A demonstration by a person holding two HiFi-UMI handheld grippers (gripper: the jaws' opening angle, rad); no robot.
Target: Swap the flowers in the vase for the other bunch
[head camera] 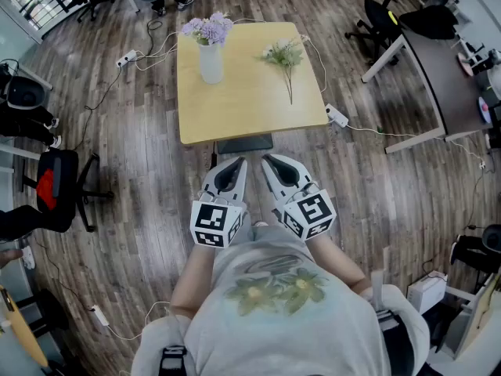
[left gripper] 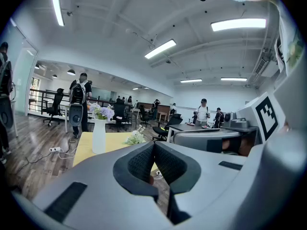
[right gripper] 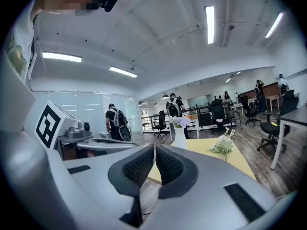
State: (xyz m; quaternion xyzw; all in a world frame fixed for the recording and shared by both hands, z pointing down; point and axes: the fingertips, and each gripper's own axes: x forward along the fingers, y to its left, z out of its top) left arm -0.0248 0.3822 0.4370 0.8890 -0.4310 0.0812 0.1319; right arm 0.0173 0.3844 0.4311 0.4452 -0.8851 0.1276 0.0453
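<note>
The left claw [head camera: 233, 163] is shut tight with nothing in it. The right claw [head camera: 270, 160] is shut too, and holds nothing. Both sit side by side near the table's [head camera: 250, 108] 6 o'clock edge. The vase [head camera: 210, 61] with purple flowers [head camera: 208, 28] stands on the table at 11 o'clock. The other bunch [head camera: 286, 57] lies flat at 1 o'clock, apart from the vase.

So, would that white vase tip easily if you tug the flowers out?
Possibly: the vase looks tall and narrow, so a sideways tug might tip it. The purple flowers stand upright in it, so pulling straight up seems safer.
</note>
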